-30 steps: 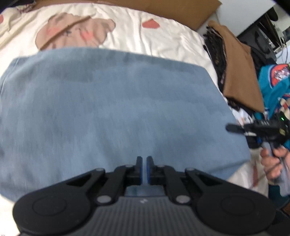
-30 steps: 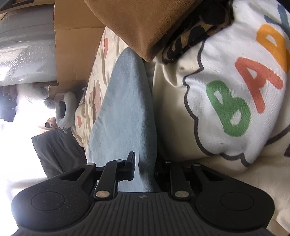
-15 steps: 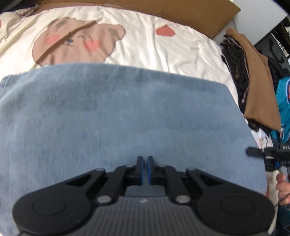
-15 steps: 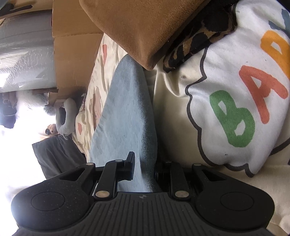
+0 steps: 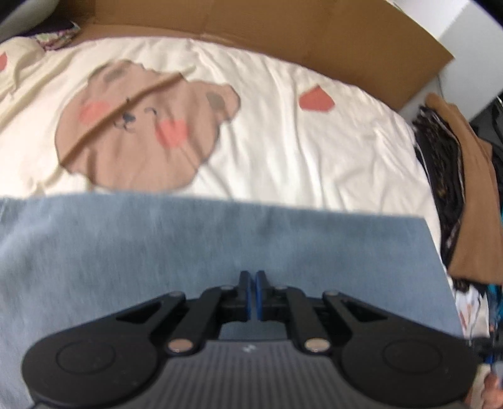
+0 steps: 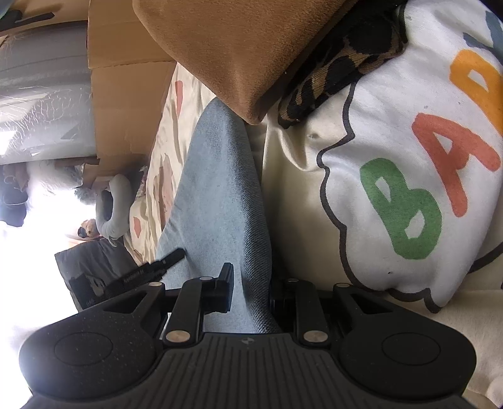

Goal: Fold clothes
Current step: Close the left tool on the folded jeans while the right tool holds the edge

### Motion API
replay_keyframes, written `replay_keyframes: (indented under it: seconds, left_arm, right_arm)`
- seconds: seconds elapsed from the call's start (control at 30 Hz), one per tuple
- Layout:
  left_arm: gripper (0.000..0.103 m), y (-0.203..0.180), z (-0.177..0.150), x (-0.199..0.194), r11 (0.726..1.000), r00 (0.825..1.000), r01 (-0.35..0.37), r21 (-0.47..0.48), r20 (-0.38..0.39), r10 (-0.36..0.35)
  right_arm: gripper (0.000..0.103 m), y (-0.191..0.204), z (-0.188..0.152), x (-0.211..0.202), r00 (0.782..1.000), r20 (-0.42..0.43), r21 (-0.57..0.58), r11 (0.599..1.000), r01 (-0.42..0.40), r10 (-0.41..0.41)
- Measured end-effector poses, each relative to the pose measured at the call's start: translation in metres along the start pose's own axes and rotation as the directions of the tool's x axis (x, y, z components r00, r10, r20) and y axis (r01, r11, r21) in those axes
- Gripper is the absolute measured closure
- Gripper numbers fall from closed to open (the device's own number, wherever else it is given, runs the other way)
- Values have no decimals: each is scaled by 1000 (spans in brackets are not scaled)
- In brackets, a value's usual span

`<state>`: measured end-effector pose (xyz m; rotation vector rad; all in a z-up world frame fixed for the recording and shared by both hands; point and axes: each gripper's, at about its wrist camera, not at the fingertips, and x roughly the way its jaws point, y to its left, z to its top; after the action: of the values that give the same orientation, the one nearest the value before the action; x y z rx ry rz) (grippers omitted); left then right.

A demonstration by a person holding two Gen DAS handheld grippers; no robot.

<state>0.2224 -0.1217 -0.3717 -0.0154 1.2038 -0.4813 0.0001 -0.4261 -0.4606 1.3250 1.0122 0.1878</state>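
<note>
Left wrist view looks steeply down on one folded light-blue denim garment (image 5: 220, 251) spread flat on a cream bear-print bedsheet (image 5: 283, 141). Its long axis runs from 9 to 3 o'clock, with a straight far edge toward 12. The left gripper (image 5: 251, 292) sits over the cloth's near part at 6 o'clock, blue pads nearly together; whether fabric is pinched between them cannot be told.

Right wrist view, rolled on its side, shows the same garment (image 6: 226, 195) stretching away from 6 toward 12 o'clock. The right gripper (image 6: 250, 289) is clamped on its near corner, a thick fold filling the gap.

At 3 o'clock in the left view sits one stack of folded clothes (image 5: 465, 201), brown on top. One cardboard sheet (image 5: 283, 28) lies at 12.
</note>
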Motion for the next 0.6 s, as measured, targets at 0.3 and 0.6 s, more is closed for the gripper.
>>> replay_keyframes:
  seconds: [0.3, 0.6]
  left_arm:
    - [98, 0, 16, 10, 1000, 997, -18, -22, 70, 19]
    - [98, -7, -9, 7, 1000, 1000, -6, 20, 31, 5]
  right_arm:
    - [75, 1, -1, 0, 1000, 5, -8, 1000, -13, 13]
    - [76, 5, -1, 3, 1000, 12, -16, 1000, -5, 5]
